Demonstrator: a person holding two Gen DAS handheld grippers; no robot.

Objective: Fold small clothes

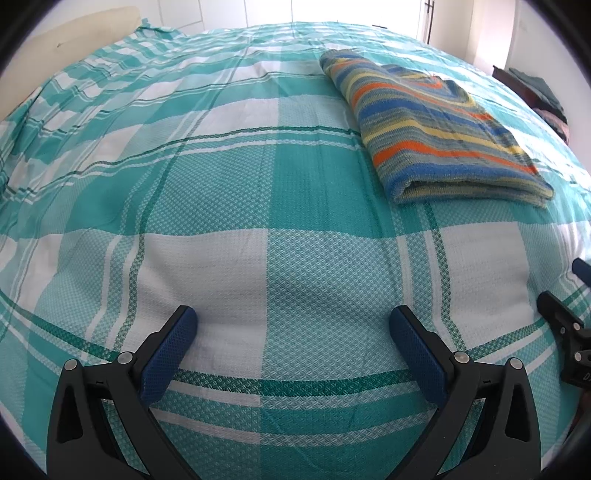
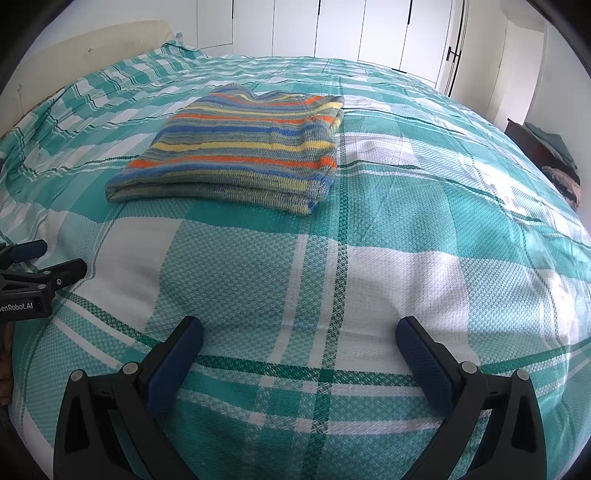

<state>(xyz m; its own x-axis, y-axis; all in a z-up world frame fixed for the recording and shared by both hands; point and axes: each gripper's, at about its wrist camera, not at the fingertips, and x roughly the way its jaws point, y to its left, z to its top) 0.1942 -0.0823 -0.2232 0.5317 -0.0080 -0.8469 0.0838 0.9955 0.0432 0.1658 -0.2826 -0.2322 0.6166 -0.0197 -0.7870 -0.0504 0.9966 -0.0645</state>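
Note:
A striped knit garment (image 1: 432,125) in blue, orange, yellow and grey lies folded in a flat rectangle on the bed, far right in the left wrist view. The same garment (image 2: 243,147) sits ahead and left of centre in the right wrist view. My left gripper (image 1: 293,317) is open over bare bedspread, well short of the garment, with nothing between its blue pads. My right gripper (image 2: 299,328) is open too, low over the bedspread and empty. Each gripper shows at the edge of the other's view: the right gripper (image 1: 569,317), the left gripper (image 2: 33,266).
A teal and white checked bedspread (image 1: 221,184) covers the whole bed. A cream headboard (image 2: 74,51) stands at the far left. White wardrobe doors (image 2: 369,33) line the back wall. A dark piece of furniture with piled clothes (image 2: 550,155) stands at the right.

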